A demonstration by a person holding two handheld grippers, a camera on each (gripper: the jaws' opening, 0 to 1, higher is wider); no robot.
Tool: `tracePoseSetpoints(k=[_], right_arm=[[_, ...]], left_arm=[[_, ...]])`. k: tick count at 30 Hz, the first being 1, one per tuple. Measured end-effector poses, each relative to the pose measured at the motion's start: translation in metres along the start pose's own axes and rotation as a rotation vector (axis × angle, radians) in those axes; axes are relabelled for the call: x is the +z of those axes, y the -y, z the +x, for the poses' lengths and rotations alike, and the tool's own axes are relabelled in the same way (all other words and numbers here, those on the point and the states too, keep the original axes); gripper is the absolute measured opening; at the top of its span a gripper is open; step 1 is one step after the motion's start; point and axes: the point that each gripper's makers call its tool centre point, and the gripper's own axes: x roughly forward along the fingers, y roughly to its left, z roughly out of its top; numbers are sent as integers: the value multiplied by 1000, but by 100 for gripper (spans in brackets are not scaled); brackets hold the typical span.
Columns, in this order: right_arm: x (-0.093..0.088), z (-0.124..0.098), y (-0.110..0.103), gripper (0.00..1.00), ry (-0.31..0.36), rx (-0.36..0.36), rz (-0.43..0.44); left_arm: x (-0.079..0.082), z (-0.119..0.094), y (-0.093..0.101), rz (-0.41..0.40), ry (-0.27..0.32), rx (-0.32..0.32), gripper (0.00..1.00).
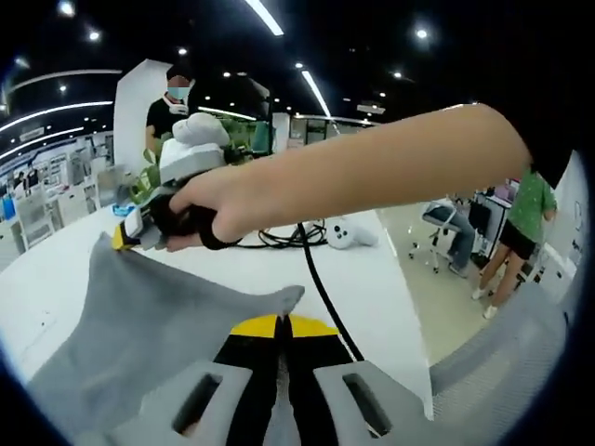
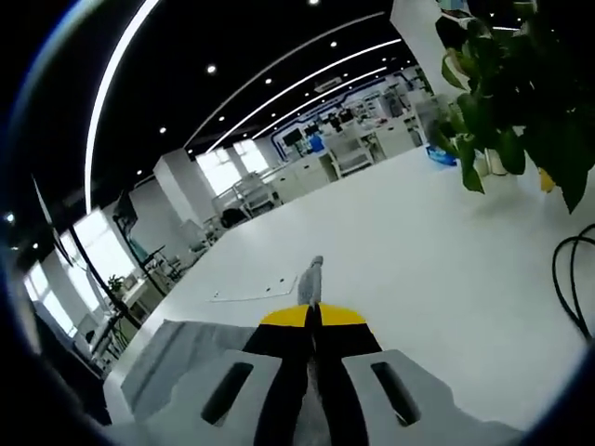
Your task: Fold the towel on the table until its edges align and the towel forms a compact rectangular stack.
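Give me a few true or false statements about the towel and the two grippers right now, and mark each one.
1. The left gripper is shut on the towel. True.
2. The towel is red. False: it is grey.
3. The right gripper is open. False: its jaws are shut on a towel corner.
4. A black cable lies on the white table. True.
5. The towel is already a compact stack. False: it is held lifted by two corners.

The right claw pinches a gray towel above the white bench, near a plant.
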Motion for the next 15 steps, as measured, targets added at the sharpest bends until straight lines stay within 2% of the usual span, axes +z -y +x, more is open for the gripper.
tracePoseSetpoints(k=[3, 6, 13, 15], right_arm=[[5, -3, -9, 0, 6, 22, 9], [11, -6, -16, 0, 15, 35, 19], [42, -20, -25, 0, 80, 49, 31], [49, -25, -24, 0, 97, 47, 40]], left_arm=[[10, -11, 0, -3, 28, 13, 1], [24, -23, 0, -25, 82, 24, 1], [52, -41, 5, -48, 162, 32, 1], [62, -43, 7, -78, 195, 28, 1]])
